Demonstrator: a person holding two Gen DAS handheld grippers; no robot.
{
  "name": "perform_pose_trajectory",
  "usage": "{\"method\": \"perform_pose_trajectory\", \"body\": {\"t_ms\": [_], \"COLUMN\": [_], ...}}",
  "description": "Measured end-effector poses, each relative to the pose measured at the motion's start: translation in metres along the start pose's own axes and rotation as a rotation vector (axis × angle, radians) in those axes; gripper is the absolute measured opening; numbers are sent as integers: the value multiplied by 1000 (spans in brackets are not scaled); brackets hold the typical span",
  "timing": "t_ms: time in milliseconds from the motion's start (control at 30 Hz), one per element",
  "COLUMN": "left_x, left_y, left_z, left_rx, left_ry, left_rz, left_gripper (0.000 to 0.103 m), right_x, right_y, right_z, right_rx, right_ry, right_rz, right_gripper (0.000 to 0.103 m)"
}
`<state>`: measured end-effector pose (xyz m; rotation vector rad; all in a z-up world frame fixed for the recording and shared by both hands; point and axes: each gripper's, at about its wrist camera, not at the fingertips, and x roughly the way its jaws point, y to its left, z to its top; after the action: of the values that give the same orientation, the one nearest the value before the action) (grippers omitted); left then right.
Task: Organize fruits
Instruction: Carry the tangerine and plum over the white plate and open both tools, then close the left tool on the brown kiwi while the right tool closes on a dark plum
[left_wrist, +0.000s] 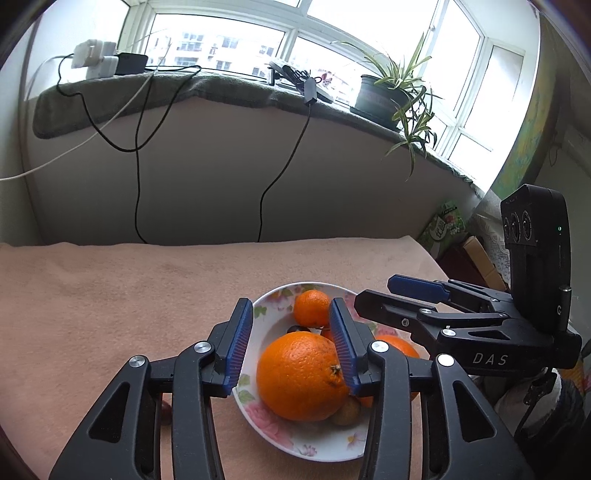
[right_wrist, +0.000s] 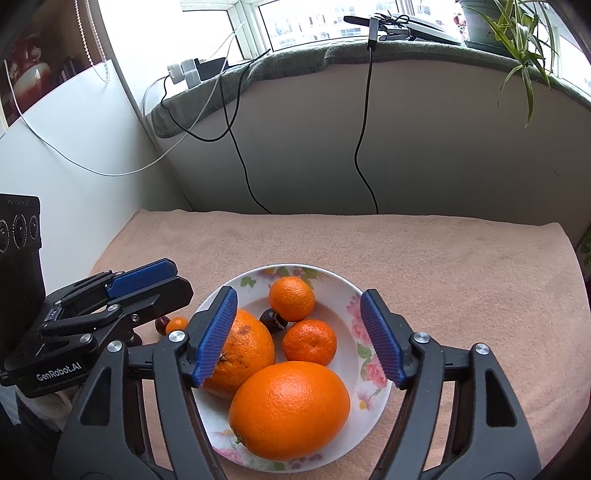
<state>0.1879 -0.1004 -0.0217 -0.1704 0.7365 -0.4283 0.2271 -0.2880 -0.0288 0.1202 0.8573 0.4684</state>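
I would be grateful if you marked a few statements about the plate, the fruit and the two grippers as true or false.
1. Both grippers are open. True: the left gripper and the right gripper hold nothing.
2. The floral plate holds two large oranges. True: one large orange near the camera, another to its left.
3. The plate holds no small fruit. False: two mandarins lie in it.
4. All fruit is on the plate. False: a small orange fruit lies on the towel.
5. The potted plant stands on the towel. False: on the windowsill.
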Motion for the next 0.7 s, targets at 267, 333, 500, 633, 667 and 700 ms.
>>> {"method": "perform_pose_trajectory", "body": {"t_ms": [267, 333, 500, 633, 667, 700], "left_x": [-24, -30, -42, -52, -54, -57], "left_y": [0, 1, 3, 6, 7, 9], "left_z": [-5, -7, -12, -17, -18, -20], "left_rx": [20, 27, 34, 41, 40, 40], "left_ry": [-44, -53, -59, -64, -66, -68], "left_rz": [44, 61, 85, 109, 114, 119], "left_gripper": [72, 72, 78, 78, 78, 78], "right_x": [-13, -17, -23, -25, -26, -28], "right_y": [14, 18, 28, 35, 36, 37], "right_z": [-6, -8, -16, -20, -22, -22], "right_rx": [-9, -15, -20, -9, -2, 3], "right_ry": [-30, -40, -43, -49, -60, -72], "right_rz": [2, 6, 23, 40, 51, 62], "right_gripper": [80, 80, 80, 84, 88, 88]}}
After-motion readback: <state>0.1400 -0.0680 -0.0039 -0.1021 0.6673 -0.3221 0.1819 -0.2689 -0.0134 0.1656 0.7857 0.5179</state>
